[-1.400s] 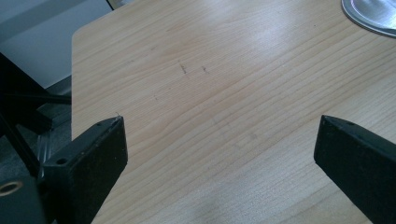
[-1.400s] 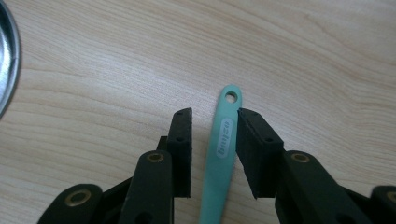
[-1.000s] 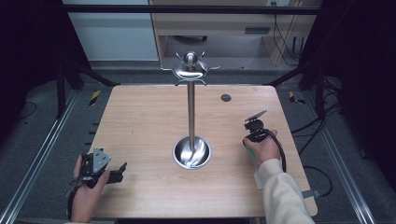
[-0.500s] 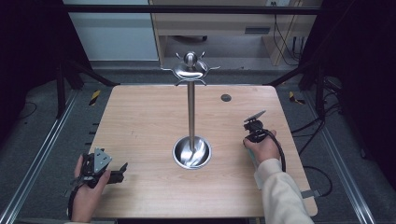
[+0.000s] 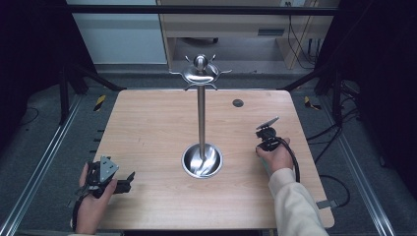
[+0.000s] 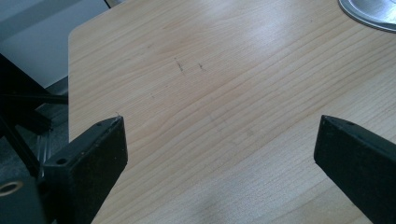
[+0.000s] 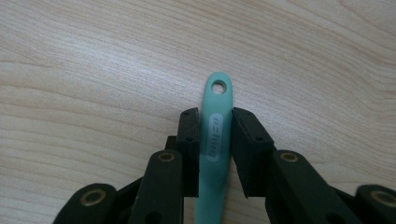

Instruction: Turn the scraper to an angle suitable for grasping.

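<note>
Right claw [image 7: 215, 135]: clenched on green handle [image 7: 215, 140], low over desk [image 5: 147, 128]. Left claw [image 6: 219, 154]: released, holding nothing, near desk's front corner. Metal stand [image 5: 201, 118]: centre.

Green handle's [image 7: 215, 140] lower end cut off below the right tongs [image 7: 215, 128]
</note>
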A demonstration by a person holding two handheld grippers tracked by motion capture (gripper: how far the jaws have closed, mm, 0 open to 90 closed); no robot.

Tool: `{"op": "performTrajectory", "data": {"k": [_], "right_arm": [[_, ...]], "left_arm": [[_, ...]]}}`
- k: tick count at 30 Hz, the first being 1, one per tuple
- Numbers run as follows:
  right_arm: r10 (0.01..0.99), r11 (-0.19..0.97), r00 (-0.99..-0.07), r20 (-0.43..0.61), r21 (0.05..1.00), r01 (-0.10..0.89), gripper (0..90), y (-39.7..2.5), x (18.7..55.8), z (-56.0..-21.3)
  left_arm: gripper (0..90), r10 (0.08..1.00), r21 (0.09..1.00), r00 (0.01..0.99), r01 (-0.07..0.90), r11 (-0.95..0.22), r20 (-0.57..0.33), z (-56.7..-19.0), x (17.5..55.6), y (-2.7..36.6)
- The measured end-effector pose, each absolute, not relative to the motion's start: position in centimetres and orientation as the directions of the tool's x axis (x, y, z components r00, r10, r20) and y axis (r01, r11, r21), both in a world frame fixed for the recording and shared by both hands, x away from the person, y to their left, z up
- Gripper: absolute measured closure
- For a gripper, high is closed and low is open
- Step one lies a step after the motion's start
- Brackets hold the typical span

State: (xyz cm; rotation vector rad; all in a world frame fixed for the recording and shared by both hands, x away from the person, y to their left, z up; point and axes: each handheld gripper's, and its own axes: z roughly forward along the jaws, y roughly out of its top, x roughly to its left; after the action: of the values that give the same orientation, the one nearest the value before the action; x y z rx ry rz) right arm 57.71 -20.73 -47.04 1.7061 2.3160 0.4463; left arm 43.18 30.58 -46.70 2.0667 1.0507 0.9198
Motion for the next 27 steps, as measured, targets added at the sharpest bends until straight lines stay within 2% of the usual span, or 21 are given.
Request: {"op": "performTrajectory", "data": {"k": [7, 27], "right_arm": [[0.950, 0.283, -0.313, -0.001, 0.430, 0.857, 74.3, -20.7, 57.0, -46.4], [0.904, 0.338, -0.428, 0.019, 0.582, 0.739, 74.6, -19.7, 54.3, -40.3]], "left_arm": [[2.5, 0.851, 0.779, 0.433, 0.405, -0.478, 0.297, -46.7, 43.2, 30.6], [2.5, 0.858, 0.783, 0.424, 0.410, -0.468, 0.291, -46.7, 43.2, 30.8]]}}
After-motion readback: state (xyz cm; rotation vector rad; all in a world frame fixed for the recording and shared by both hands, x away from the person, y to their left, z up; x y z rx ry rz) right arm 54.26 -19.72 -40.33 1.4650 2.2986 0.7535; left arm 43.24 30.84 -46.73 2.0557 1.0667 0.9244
